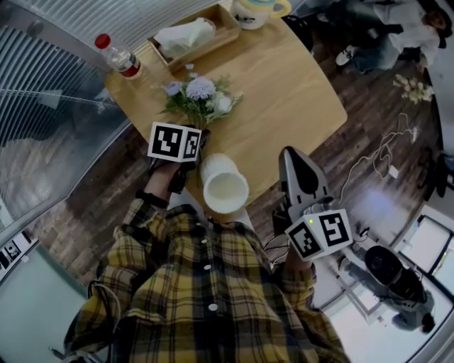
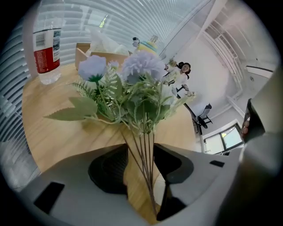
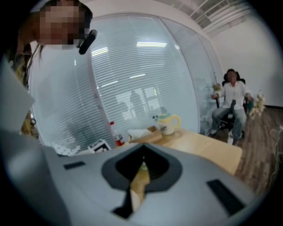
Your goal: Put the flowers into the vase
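Observation:
A bunch of pale purple and white flowers with green leaves lies on the round wooden table. In the left gripper view the thin stems run down through the gap of my left gripper. Its jaws stand wide on either side and do not press on them. Its marker cube hides the fingertips in the head view. The white vase stands upright at the table's near edge, just right of that gripper, its mouth empty. My right gripper hangs off the table's right edge, shut on nothing.
A water bottle with a red label stands at the table's left rim. Behind the flowers is a wooden tray with white tissue, and a yellow-and-white mug beyond it. A seated person is at the far right. Glass blinds wall the left.

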Demonstrator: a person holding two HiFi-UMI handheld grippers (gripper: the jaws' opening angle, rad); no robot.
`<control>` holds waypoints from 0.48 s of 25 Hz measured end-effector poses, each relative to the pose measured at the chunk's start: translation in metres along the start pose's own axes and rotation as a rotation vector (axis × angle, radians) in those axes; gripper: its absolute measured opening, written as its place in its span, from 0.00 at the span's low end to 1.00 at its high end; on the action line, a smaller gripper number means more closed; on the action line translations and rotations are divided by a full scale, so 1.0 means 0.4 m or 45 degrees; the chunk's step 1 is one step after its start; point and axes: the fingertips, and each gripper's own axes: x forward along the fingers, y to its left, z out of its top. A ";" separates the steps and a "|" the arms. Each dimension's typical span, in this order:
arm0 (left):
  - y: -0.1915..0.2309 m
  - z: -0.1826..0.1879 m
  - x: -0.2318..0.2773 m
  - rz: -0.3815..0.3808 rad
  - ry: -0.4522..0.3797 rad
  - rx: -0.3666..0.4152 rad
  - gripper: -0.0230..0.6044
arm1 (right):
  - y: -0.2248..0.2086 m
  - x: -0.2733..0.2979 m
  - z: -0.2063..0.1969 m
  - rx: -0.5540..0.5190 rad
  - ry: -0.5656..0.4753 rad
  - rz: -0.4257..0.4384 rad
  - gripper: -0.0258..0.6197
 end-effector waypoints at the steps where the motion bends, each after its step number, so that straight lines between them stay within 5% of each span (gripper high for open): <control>1: 0.000 0.003 0.000 -0.005 0.004 -0.009 0.33 | -0.003 0.001 -0.001 0.003 0.001 -0.002 0.06; 12: -0.003 0.029 -0.033 0.000 -0.022 0.044 0.10 | -0.011 0.016 -0.002 0.012 0.005 0.017 0.06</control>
